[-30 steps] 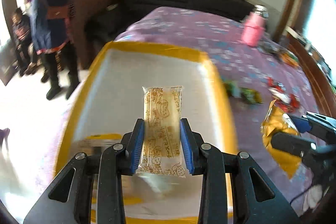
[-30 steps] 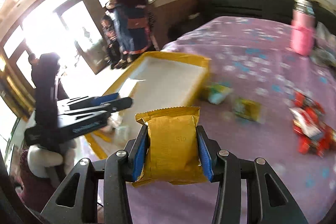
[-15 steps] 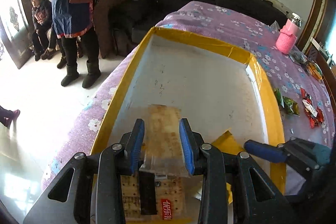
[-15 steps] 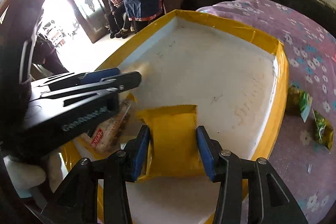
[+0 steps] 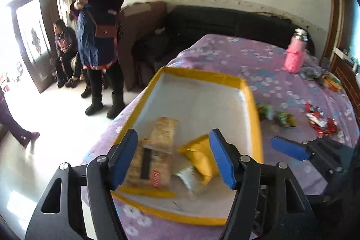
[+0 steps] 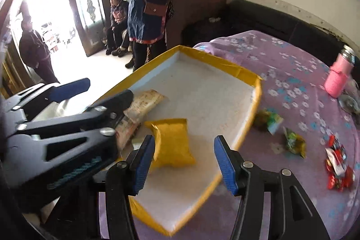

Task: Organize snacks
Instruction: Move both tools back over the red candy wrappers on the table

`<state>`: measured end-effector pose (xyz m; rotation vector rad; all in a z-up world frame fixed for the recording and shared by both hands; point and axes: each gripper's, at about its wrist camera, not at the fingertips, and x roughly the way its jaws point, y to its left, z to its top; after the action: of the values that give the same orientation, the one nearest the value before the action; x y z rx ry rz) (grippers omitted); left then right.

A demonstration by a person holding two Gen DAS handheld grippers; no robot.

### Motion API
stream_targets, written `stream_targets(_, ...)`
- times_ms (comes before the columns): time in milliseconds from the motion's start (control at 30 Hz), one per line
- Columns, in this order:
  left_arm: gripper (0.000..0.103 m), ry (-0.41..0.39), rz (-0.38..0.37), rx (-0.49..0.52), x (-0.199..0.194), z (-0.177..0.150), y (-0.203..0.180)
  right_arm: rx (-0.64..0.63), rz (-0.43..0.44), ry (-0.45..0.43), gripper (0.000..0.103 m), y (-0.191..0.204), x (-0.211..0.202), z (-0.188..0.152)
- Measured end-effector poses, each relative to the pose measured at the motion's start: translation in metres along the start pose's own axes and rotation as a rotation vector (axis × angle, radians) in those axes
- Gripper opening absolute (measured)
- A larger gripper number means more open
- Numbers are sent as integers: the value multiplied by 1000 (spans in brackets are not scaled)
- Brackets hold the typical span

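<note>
Both grippers spread wide and empty: left gripper [image 5: 173, 156] above the near end of the yellow-rimmed tray [image 5: 252, 105], right gripper [image 6: 184, 161] above the tray's near right side, nothing between either pair of jaws. Already lying in the tray: a gold pouch [image 6: 172, 142], a pale biscuit pack [image 5: 163, 136] overlapping a second biscuit pack [image 5: 148, 168], and a silvery packet [image 5: 187, 177] partly under the pouch.

Still loose on the purple floral tablecloth [image 6: 292, 87], right of the tray: two green-wrapped snacks [image 6: 294, 142] close by and a heap of red-wrapped candies [image 6: 337, 163] farther right.

Best to lift clear of the rim before swinging right. Best to come down on one green wrapper squarely, jaws across its narrow width, closing gently since thin foil probably slips and crumples. Worth keeping clear of the pink bottle [image 6: 338, 80] at the far right.
</note>
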<state>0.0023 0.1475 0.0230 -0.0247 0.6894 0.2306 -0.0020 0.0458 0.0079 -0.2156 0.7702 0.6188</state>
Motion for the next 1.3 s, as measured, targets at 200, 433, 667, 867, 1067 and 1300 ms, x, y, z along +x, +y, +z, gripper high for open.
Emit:
stream_targets(200,66,-46,-40,81,-24,1,-42,47,-37,-45,63,-32,-37,-30)
stream_targets(433,66,8,-301,79,-34,-3,-78,209,-156,-43,63,-126,-67,-78)
stream_targets(667,66,90,-376,128,-19,-16,-114,535,-270,-37,64,-269,-88,-117)
stream_targets(867,66,114,-377,146,-15,-22,-125,592,-236,-47,55,-308,-71,-105)
stream_targets(1067,66,145,-374,110,-3,-24,-119,498,-224,11,54,-305,-19,-61)
stream_targets(1300,66,159,-363,87,6,-27,-108,482,-197,143,25,-298,37,-48)
